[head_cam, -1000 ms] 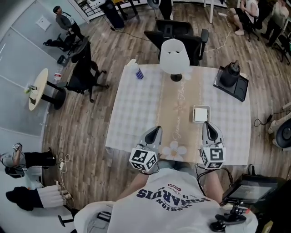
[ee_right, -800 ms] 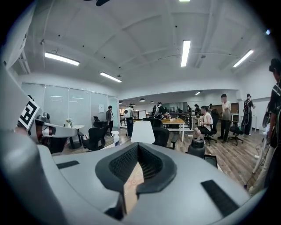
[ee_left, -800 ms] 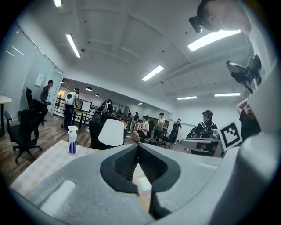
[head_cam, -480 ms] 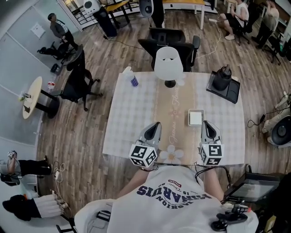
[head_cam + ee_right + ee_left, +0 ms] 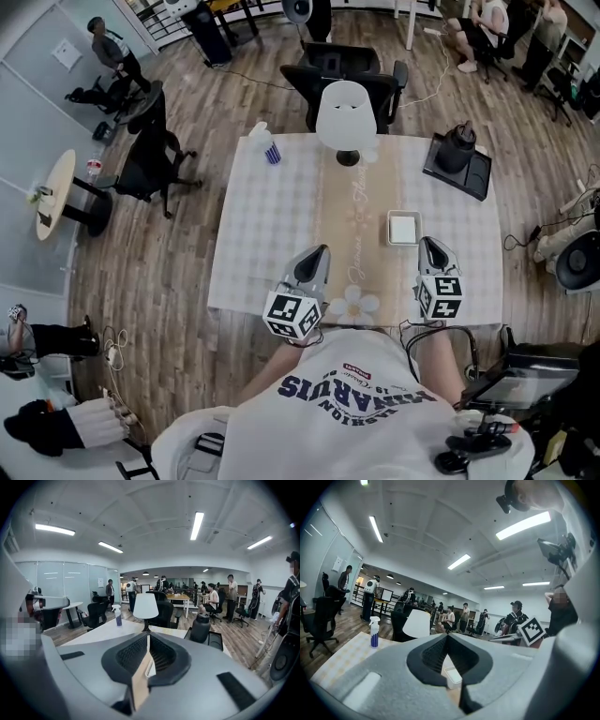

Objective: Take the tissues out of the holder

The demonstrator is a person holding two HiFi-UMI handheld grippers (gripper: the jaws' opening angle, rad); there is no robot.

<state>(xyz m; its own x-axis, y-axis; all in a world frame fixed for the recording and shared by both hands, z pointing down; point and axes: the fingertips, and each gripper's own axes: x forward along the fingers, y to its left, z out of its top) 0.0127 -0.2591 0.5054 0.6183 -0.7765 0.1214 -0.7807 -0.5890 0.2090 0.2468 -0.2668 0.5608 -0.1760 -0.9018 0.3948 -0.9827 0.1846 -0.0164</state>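
Note:
A white square tissue holder (image 5: 404, 228) lies on the checked tablecloth, right of the beige runner (image 5: 361, 234); I cannot make out tissues in it. My right gripper (image 5: 429, 246) hovers just right of and nearer than the holder, jaws shut and empty. My left gripper (image 5: 317, 255) is over the table's front left part, a good way left of the holder, also shut with nothing held. In the left gripper view the jaws (image 5: 447, 637) meet, and the holder (image 5: 453, 677) shows below them. The right gripper view shows its jaws (image 5: 148, 637) pressed together.
A white lamp-shaped object (image 5: 340, 117) stands at the table's far middle. A spray bottle (image 5: 267, 148) is at the far left corner. A black jug on a black tray (image 5: 457, 155) sits far right. Office chairs (image 5: 342, 66) stand behind; people are around the room.
The head view has shifted a little, so the table sits higher and further left in the picture. Both grippers stay shut near the front edge.

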